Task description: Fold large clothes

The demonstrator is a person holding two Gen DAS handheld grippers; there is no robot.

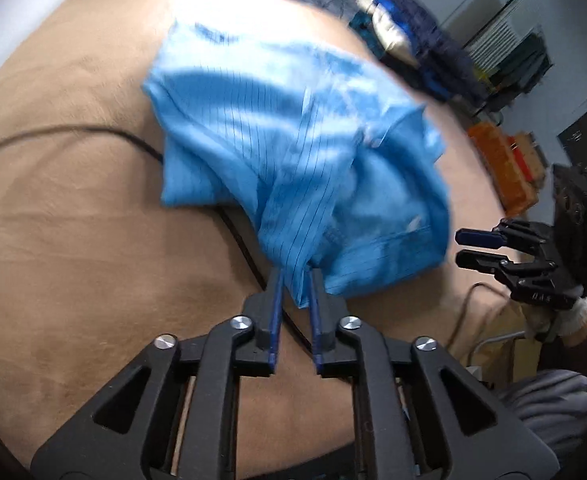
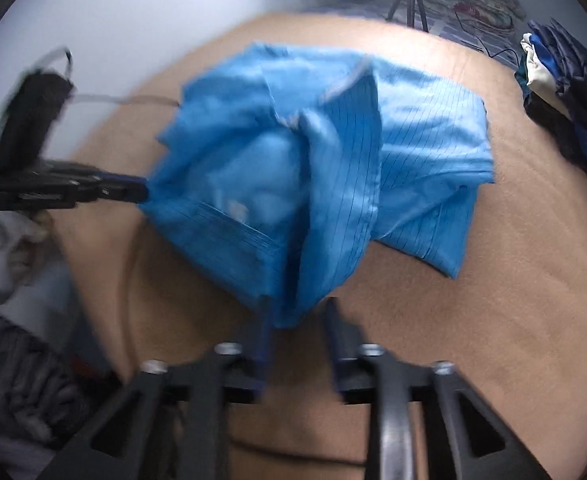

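A large blue striped garment (image 1: 293, 152) lies bunched on the tan table (image 1: 73, 240). My left gripper (image 1: 295, 276) is shut on a corner of it and lifts that part; it shows in the right wrist view (image 2: 143, 190) at the cloth's left edge. My right gripper (image 2: 297, 306) is open, its jaws apart around a hanging fold of the garment (image 2: 313, 160). In the left wrist view the right gripper (image 1: 459, 248) is open at the right, clear of the cloth.
A black cable (image 1: 93, 132) runs across the table and under the garment. A pile of dark and blue clothes (image 2: 565, 96) sits at the far right edge. A tripod (image 2: 407, 4) stands behind the table. An orange crate (image 1: 501, 168) is beyond it.
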